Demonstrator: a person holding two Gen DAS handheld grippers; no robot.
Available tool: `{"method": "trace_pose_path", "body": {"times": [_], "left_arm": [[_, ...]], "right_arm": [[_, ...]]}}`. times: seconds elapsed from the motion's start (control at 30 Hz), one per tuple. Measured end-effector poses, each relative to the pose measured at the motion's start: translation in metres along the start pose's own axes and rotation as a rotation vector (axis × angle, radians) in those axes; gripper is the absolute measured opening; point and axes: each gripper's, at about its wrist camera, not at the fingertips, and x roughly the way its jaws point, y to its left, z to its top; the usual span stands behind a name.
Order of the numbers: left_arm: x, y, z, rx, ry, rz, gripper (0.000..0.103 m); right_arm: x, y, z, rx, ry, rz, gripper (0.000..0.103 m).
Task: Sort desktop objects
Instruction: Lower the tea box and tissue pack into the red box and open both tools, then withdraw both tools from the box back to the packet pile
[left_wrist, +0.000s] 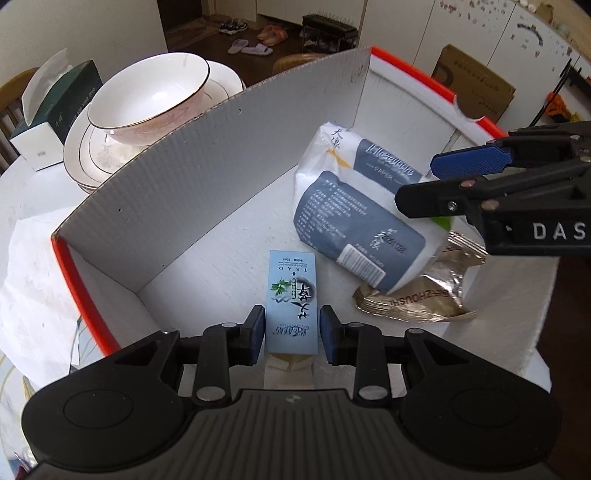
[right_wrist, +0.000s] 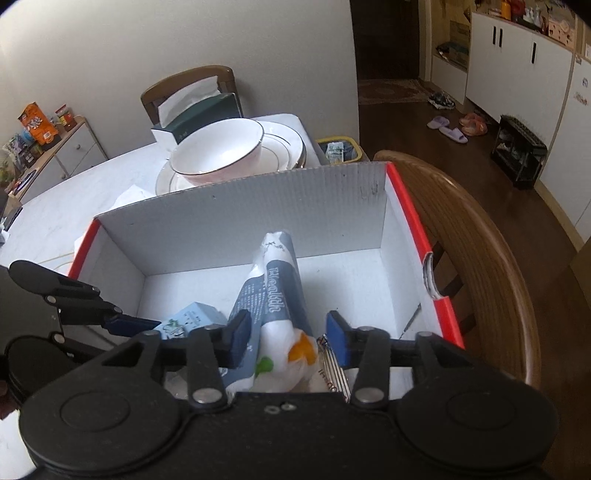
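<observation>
blue-padded left tool (left_wrist: 291, 328) part-open astride carton (left_wrist: 291, 295) | right tool (right_wrist: 290, 339) wide, loose around tissue pack (right_wrist: 273, 295)

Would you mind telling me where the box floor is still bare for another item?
Bare floor lies along the tall grey wall, behind the small blue carton, and in the far right corner beside the red-edged side. The tissue packs and foil pouch crowd the near right.
</observation>
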Motion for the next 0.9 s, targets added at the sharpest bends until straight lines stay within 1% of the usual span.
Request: {"method": "trace_pose_path", "body": {"times": [0.03, 0.07, 0.13, 0.23, 0.27, 0.3, 0.33, 0.4, 0.67, 0.9], "left_arm": [[-0.002, 0.0, -0.002, 0.002, -0.004, -0.001, 0.03], [-0.003, -0.005, 0.005, 0.004, -0.01, -0.001, 0.03], [-0.007, -0.001, 0.005, -0.001, -0.023, -0.006, 0.03], [-0.011, 0.001, 0.005, -0.009, -0.046, -0.015, 0.032], [-0.014, -0.001, 0.005, -0.011, -0.053, -0.017, 0.036], [-0.017, -0.001, 0.001, -0.015, -0.059, -0.018, 0.047], [-0.021, -0.002, -0.001, -0.017, -0.067, -0.029, 0.054], [-0.026, -0.004, -0.004, -0.017, -0.083, -0.02, 0.062], [-0.051, 0.0, -0.014, -0.048, -0.151, -0.048, 0.063], [-0.071, 0.006, -0.027, -0.061, -0.206, -0.05, 0.063]], "right_arm": [[-0.003, 0.001, -0.001, -0.009, -0.005, 0.001, 0.05], [-0.005, 0.002, -0.001, -0.016, -0.009, 0.001, 0.051], [-0.01, 0.005, -0.001, -0.025, -0.018, 0.005, 0.051], [-0.018, 0.008, -0.002, -0.034, -0.034, 0.012, 0.059], [-0.021, 0.009, -0.003, -0.039, -0.04, 0.015, 0.062], [-0.024, 0.011, -0.004, -0.045, -0.046, 0.016, 0.062], [-0.026, 0.013, -0.004, -0.051, -0.05, 0.016, 0.063], [-0.03, 0.016, -0.005, -0.062, -0.057, 0.017, 0.063], [-0.042, 0.022, -0.011, -0.064, -0.07, 0.022, 0.065], [-0.052, 0.033, -0.018, -0.063, -0.086, 0.02, 0.068]]}}
